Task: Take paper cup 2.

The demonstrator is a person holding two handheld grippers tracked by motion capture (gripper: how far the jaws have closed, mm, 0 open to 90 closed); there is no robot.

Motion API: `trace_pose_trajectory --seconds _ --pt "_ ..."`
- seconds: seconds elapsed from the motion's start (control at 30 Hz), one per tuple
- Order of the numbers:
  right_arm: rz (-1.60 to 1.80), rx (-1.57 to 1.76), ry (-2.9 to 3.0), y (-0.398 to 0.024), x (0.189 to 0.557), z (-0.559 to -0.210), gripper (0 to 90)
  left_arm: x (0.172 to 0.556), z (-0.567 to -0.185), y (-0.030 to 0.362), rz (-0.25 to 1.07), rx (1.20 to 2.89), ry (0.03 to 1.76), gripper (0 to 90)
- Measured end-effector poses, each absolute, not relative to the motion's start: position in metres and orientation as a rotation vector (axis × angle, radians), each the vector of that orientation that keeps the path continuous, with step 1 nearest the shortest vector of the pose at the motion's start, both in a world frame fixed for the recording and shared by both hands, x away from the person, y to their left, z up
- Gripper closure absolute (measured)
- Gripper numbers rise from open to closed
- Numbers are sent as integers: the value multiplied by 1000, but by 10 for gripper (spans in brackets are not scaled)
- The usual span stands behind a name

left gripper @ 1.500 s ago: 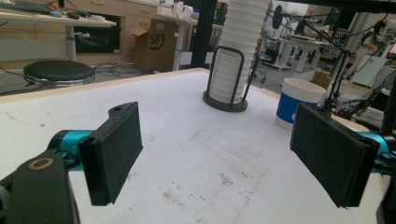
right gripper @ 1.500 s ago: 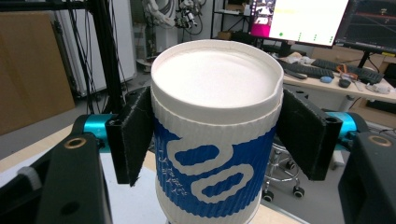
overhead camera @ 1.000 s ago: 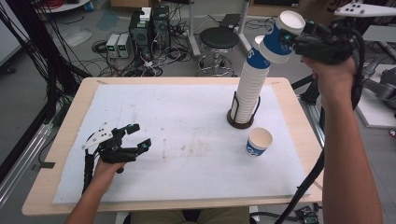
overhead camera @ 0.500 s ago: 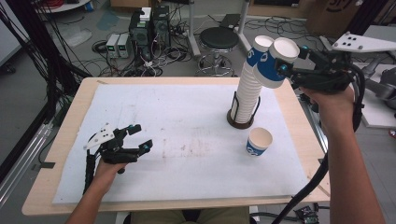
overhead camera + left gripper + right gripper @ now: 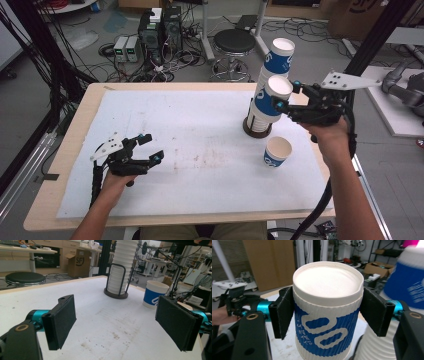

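Cup (image 5: 328, 312) — upside down, between fingers (image 5: 283, 312)

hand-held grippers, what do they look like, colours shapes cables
Both the left hand-held gripper and right hand-held gripper are black frames with two flat black padded jaws on teal pivots, brass-ringed screw holes, and a pale grey three-cornered plate on top. A black cable trails from each. The person's forearms are bare, no sleeves.

Your right claw (image 5: 328, 306) clamps a blue-and-white paper cup (image 5: 327, 315), one black pad pressed against each side below the rim. The cup's closed white end faces you. A blurred second cup (image 5: 408, 282) sits at the right, probably atop the white stack (image 5: 375, 346) below. Your other hand (image 5: 222, 315) rests far left on the surface (image 5: 284, 345).
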State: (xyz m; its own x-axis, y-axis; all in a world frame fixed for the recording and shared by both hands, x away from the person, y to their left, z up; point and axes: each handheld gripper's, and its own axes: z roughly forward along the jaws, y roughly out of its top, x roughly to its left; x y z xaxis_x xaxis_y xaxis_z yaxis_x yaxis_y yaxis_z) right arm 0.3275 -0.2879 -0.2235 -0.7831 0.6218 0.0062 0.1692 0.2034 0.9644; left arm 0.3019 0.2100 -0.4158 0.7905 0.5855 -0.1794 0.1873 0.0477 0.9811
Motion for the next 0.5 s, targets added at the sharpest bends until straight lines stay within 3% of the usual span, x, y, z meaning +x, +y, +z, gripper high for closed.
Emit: trace_pose_trajectory --seconds 0.5 --pt "1573 656 2221 -238 324 -288 306 301 -416 208 328 1534 623 163"
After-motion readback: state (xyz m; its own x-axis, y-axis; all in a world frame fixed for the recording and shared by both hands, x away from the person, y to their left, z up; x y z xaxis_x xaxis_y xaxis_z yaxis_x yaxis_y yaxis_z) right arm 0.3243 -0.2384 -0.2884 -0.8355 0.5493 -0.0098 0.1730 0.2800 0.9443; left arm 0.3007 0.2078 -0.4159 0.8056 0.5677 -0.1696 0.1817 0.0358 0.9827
